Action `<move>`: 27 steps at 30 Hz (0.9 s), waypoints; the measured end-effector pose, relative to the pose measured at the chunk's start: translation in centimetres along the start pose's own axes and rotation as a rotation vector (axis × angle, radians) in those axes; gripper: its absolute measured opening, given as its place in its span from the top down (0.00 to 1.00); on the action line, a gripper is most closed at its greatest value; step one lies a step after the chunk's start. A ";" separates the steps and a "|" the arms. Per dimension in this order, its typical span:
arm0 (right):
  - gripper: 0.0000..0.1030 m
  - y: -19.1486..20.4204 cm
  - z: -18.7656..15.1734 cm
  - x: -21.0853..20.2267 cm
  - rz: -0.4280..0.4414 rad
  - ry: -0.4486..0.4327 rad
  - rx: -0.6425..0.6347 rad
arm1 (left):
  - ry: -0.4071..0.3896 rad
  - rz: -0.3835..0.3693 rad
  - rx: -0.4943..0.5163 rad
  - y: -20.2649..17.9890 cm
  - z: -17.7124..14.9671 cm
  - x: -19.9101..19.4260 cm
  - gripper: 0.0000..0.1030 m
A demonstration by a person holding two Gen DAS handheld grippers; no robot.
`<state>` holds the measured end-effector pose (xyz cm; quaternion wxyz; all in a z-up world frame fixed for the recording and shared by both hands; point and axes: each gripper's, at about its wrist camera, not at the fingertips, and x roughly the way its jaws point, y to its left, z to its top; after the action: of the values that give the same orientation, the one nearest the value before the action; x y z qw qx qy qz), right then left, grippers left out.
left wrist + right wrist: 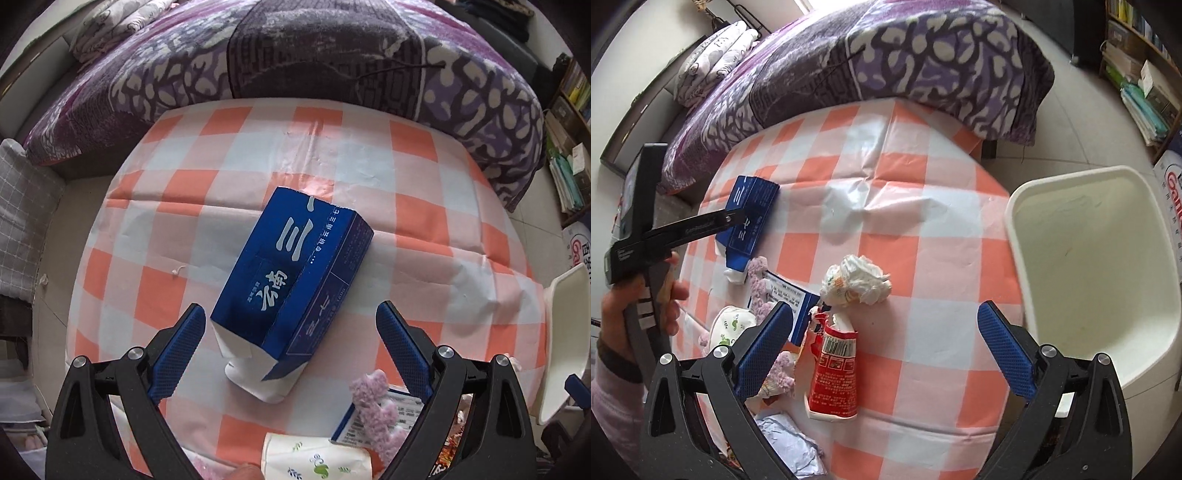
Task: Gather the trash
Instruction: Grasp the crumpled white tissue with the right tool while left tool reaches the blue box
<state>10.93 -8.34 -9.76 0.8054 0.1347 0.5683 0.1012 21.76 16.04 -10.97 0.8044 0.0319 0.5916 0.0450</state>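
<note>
Left gripper (291, 325) spread wide, fingers either side of near end of blue box (291, 273). Box lying flat on orange-and-white checked tablecloth (424, 206), white flap open. Paper cup (314, 458), pink fuzzy thing (376, 410) near bottom edge. White bin (565, 332) at right.

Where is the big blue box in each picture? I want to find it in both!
Left wrist view: the blue box lies in the middle, just ahead of the open left gripper.
Right wrist view: the same box sits far left, partly behind the other gripper's black arm.
Shared landmark: the white bin at the checked tablecloth's right edge.
</note>
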 end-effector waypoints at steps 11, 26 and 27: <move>0.07 0.9 0.7 6.0 0.069 0.122 0.125 | 0.066 -0.015 0.024 1.6 1.4 4.7 0.17; 0.63 2.2 2.0 8.0 0.077 0.078 0.131 | -0.019 -0.071 -0.136 6.1 -1.6 2.8 0.46; 0.64 2.3 1.9 7.8 0.079 0.069 0.127 | -0.031 -0.071 -0.142 6.3 -1.7 2.4 0.46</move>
<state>15.34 -3.86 -15.29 0.7704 0.2042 0.5954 0.1012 20.60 22.58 -13.08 0.8147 -0.0457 0.5751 0.0578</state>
